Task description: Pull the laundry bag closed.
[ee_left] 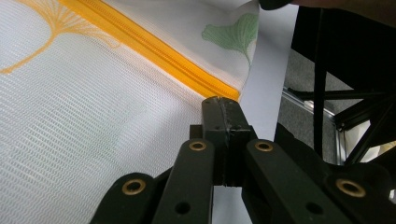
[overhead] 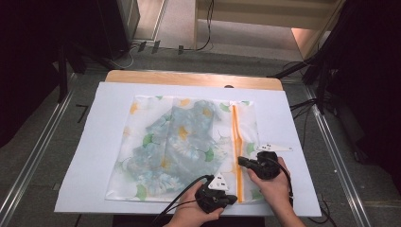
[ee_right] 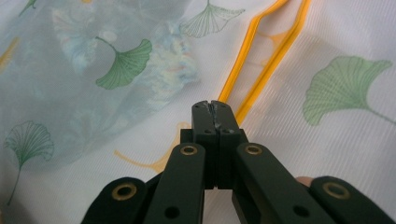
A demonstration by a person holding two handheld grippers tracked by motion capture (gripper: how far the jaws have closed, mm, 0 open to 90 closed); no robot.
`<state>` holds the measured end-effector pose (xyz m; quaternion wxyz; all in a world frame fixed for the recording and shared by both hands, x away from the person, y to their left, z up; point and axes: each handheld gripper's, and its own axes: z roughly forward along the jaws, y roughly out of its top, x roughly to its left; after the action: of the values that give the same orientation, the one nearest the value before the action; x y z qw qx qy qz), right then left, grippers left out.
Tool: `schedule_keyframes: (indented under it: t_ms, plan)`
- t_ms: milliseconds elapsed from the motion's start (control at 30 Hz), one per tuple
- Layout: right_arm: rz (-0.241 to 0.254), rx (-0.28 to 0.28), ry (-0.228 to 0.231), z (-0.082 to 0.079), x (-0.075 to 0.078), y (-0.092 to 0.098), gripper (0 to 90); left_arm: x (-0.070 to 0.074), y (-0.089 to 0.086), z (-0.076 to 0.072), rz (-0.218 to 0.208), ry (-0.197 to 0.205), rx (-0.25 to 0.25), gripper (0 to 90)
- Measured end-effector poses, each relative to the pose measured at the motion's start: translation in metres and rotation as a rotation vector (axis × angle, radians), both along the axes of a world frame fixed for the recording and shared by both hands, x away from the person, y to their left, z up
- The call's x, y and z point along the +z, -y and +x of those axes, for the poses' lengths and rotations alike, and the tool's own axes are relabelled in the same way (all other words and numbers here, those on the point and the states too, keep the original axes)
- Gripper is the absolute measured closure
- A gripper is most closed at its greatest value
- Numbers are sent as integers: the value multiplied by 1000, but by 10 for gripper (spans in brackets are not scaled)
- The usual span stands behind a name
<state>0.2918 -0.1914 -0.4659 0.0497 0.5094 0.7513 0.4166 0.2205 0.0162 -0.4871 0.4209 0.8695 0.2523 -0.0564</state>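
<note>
Running away from the person along the right side of the mesh laundry bag (overhead: 184, 142), the orange zipper (overhead: 235, 142) sets the line for whatever comes next — its long axis goes from the near edge of the table (overhead: 85, 156) toward the far edge, and both tools sit at its near stretch. The bag lies flat on the white sheet, printed with green and yellow ginkgo leaves, with a blue flowered garment (overhead: 170, 146) showing through the mesh on its left and middle; the zipper is joined near the person and parted farther off, the two orange tapes spreading into a narrow V in the right gripper view (ee_right: 261, 60).

The left tool (overhead: 231, 199) is at the zipper's near end, at the bag's near right corner; its jaws are pressed fully together (ee_left: 223, 109) with the tip touching or just short of the orange end, and whether a fold of mesh is pinched there I cannot tell. The right tool (overhead: 240, 161) sits farther up the same line, its jaws likewise closed (ee_right: 212, 109) right where the two tapes meet — probably on the slider or its pull, though the tip hides it.

So the right tool is nearer the open part; a pull would have to travel straight along the zipper, away from the person, while the left tool anchors the near corner against it.
</note>
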Motion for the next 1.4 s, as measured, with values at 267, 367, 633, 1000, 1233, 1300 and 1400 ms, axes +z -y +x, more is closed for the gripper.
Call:
schedule_keyframes:
  t_ms: [267,367,633,1000,1233,1300,1400]
  plan:
    - [-8,-8,-5,17,1,0,900,0,0,0,-6,-8,0,900]
    - [-11,-10,-5,24,1,-1,900,0,0,0,-6,-7,3,900]
    - [-16,-20,-9,41,2,-2,900,0,0,-1,2,-4,6,900]
    - [-18,-45,-7,64,-2,-4,900,0,0,-1,3,-1,4,900]
    - [-34,-58,-9,81,-4,-7,900,0,1,-2,3,12,6,900]
    - [-31,-65,-6,86,-4,-8,900,0,1,-2,3,14,6,900]
    - [-40,-73,-10,95,-5,-9,900,0,1,-2,1,9,7,900]
